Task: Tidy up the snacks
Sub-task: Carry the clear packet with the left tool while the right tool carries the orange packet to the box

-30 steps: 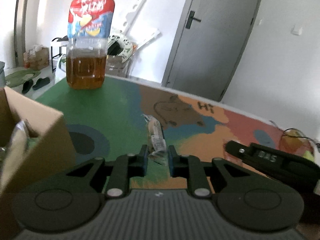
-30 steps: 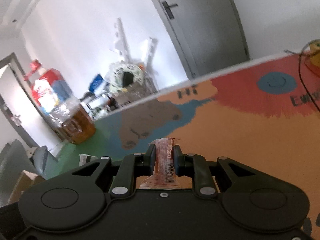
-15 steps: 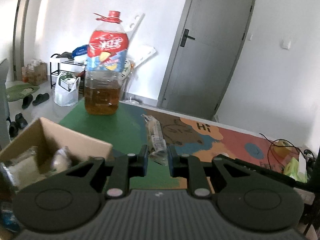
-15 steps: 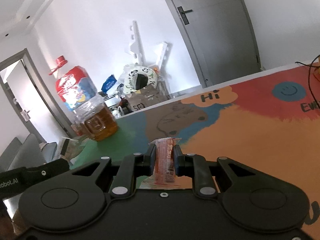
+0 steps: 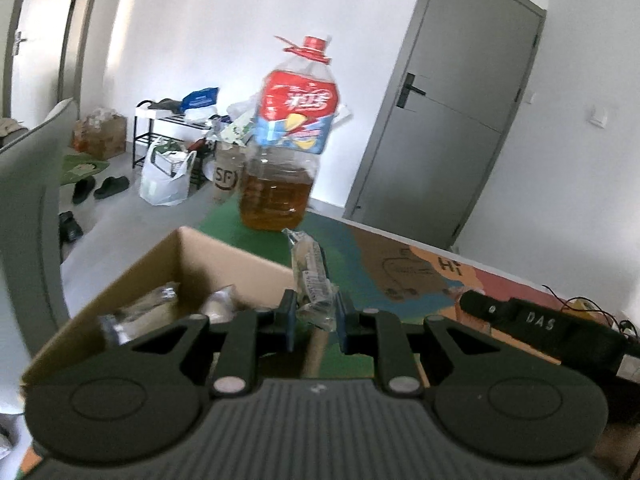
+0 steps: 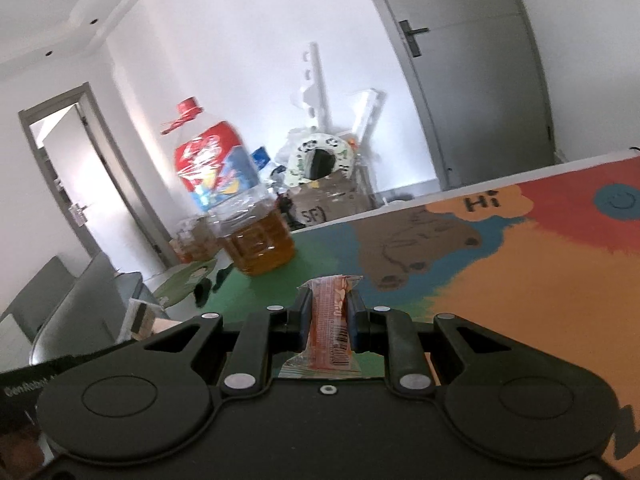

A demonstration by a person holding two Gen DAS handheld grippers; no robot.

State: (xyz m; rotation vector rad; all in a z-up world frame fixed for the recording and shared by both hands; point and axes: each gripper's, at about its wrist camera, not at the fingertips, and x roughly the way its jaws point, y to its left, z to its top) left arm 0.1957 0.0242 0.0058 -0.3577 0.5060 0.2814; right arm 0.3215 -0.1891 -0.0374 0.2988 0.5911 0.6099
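Both grippers rose since earlier. We carry: left gripper pinches a clear pack, right gripper an orange pack. Next, release into the box at 10 o'clock.

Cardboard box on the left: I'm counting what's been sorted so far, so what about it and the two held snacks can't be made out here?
- Cardboard box, left wrist view: the left gripper covers its near part, and the packets inside are blurred, so no count.
- Clear-wrapped snack, left wrist view: label too small to read.
- Orange snack packet, right wrist view: the right gripper hides its sides; print is blurred.
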